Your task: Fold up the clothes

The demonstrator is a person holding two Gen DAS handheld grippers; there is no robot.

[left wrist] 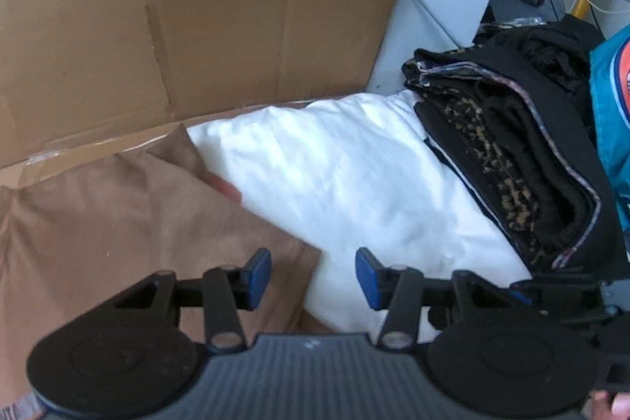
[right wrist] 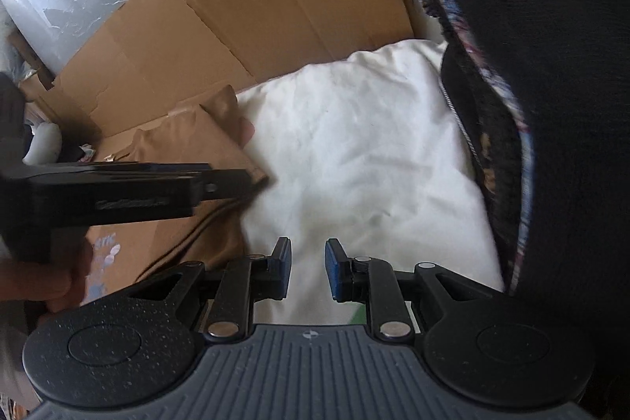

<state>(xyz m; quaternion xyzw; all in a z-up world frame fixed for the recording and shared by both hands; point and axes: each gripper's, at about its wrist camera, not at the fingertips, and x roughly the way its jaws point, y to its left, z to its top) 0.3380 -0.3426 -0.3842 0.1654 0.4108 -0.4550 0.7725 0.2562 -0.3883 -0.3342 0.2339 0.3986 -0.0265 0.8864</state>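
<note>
While my left hand-held gripper (left wrist: 313,278) hangs with its blue pads spread and nothing between them, it sits over the edge where the brown garment (left wrist: 118,223) meets the white garment (left wrist: 354,176). My right hand-held gripper (right wrist: 308,268) hovers over the white cloth, pads a narrow gap apart, pinching nothing. Beside the white one lies a folded black stack (left wrist: 512,152). Behind everything stands a cardboard sheet (left wrist: 197,18).

A flattened brown cardboard sheet (left wrist: 118,38) carries a folded tan cloth (left wrist: 130,223) touching a folded white cloth (left wrist: 354,184), with a stack of folded black patterned garments (left wrist: 523,160) overlapping the white one.
</note>
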